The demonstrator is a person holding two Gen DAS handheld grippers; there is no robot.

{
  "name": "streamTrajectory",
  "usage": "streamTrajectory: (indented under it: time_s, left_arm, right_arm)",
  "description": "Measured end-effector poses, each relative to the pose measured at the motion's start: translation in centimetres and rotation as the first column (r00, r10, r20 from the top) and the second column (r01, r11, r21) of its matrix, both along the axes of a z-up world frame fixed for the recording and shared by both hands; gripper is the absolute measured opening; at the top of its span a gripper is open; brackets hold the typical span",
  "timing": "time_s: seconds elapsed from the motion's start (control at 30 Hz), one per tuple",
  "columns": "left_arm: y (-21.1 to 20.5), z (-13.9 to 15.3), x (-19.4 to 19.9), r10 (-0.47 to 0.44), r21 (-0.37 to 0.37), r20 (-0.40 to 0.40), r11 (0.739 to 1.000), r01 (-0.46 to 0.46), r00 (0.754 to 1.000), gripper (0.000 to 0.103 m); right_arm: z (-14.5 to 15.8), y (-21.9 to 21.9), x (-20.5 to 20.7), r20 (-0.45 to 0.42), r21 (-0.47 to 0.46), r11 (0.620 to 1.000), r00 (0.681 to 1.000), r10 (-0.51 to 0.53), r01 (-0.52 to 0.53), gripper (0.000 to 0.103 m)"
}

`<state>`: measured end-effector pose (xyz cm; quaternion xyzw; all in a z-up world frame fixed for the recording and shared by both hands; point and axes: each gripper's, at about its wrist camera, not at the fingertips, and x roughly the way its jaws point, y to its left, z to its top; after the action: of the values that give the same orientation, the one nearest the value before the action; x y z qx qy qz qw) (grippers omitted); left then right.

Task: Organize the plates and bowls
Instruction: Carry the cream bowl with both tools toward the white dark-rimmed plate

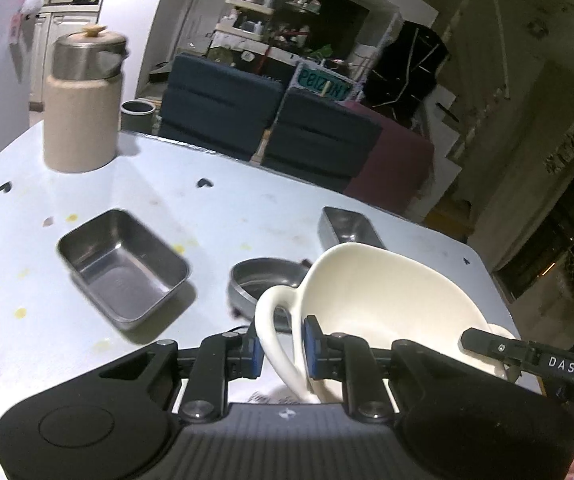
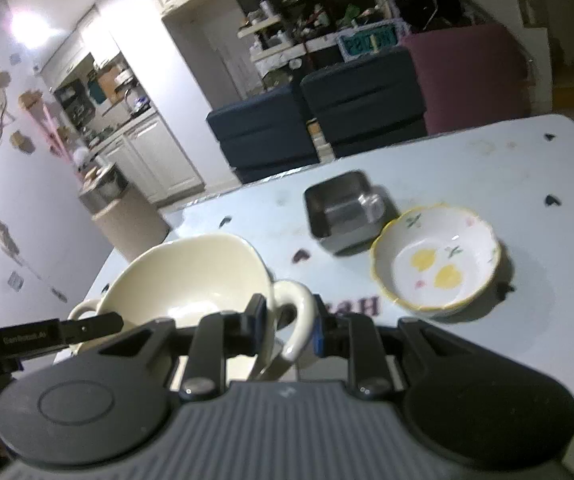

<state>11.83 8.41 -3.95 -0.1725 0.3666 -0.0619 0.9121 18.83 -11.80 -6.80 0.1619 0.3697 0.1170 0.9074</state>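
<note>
Table: wide pale blue-white tabletop (image 1: 247,208) with dark heart marks and yellow spots; carrying every dish in view.
Canister: tall beige cylinder with a steel lid (image 1: 83,104), at the far left corner, well clear of the work.
Carried bowl: large cream ceramic bowl with two loop handles (image 1: 371,300), tilted and lifted above the table, held from both sides at once.
Rectangular pans: one steel pan (image 1: 123,268) left of centre; a second steel pan (image 2: 343,210) just beside the flowered bowl.
Flowered bowl: white scalloped bowl with yellow rim and lemon print (image 2: 437,260), resting on the table to the right.
Round dish: shallow grey metal dish (image 1: 263,280), partly hidden behind the cream bowl.
Left gripper (image 1: 283,350): blue pads clamped on the bowl's left loop handle.
Right gripper (image 2: 287,324): pads clamped on the opposite loop handle.
Step in hand: moving the cream bowl toward a resting spot, probably among the other dishes.
Doing it well: level the tilt, keep both grips matched in height and pace, lower onto bare table or squarely into a wider dish, release only once seated.
</note>
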Motion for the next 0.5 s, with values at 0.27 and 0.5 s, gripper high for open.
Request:
streamTrajectory:
  time_s: [0.27,0.5]
  left_arm:
    - [2.4,-1.7,-1.7,0.018,-0.007,-0.022,1.0,-0.018,1.0,0.021]
    - [2.7,-3.5,-1.7,0.0,-0.012,-0.048,1.0,0.0,0.999,0.021]
  right_arm:
    - [-0.9,1.7,0.0,-0.031,-0.015,0.999,0.998,0.048,-0.049,0.027]
    - [-2.1,2.1,0.5,-0.076,-0.05,0.996,0.995,0.066,-0.07,0.027]
